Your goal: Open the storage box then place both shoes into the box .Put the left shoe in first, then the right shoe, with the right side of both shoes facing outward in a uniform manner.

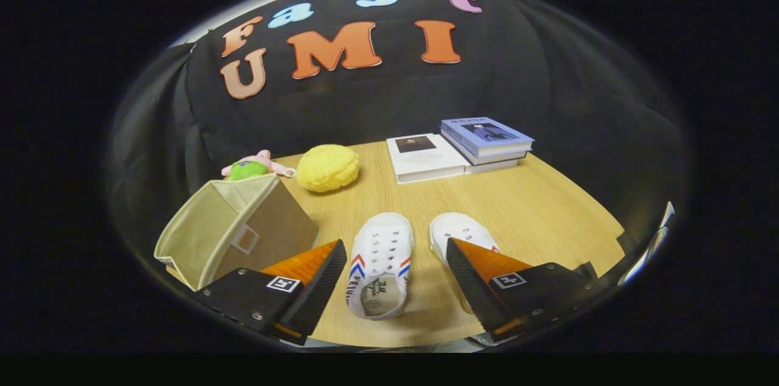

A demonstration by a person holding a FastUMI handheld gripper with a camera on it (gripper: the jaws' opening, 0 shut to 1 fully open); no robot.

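Two white canvas shoes lie side by side on the wooden table (548,209), toes pointing away from me. The left shoe (380,261), with red and blue stripes on its sides, sits between my fingers. Behind my right finger lies the right shoe (459,231), partly hidden by it. A beige fabric storage box (234,228) stands tilted to the left of the shoes, its open top facing left, just beyond my left finger. My gripper (395,255) hovers open above the left shoe and touches nothing.
A yellow sponge-like ball (327,168) and a small pink and green plush toy (252,167) lie beyond the box. At the far side of the table rest a white book (426,157) and a stack of books (487,139) beside it.
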